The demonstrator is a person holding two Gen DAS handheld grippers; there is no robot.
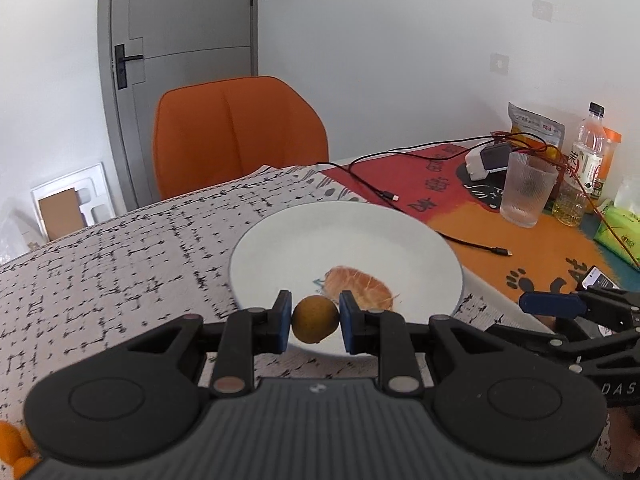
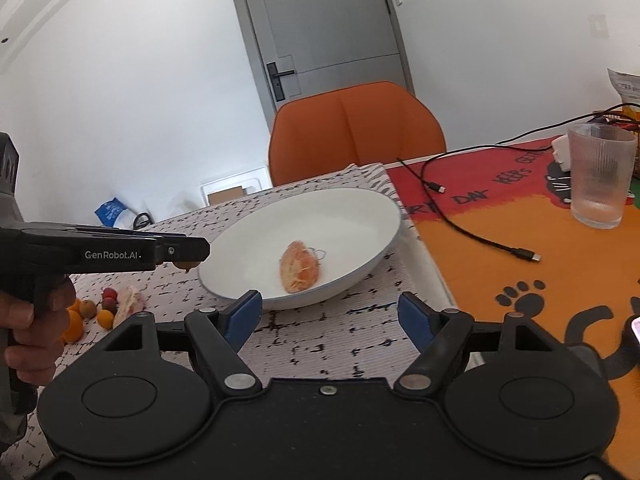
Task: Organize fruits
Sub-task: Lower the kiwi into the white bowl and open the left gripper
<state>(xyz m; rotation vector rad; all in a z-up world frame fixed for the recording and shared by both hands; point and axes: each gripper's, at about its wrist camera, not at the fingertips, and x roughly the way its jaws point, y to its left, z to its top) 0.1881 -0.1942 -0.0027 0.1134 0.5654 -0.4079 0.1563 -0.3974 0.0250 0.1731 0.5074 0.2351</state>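
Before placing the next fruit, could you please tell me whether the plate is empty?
Not empty: the plate holds one peeled orange piece.

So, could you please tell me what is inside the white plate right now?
One peeled citrus piece lies in the white plate. The left gripper, shut on a small brownish-yellow fruit, covers the plate's near rim in its own view.

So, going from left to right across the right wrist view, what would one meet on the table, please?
Loose fruits → left gripper holding a small fruit → white plate → black cable → ribbed glass.
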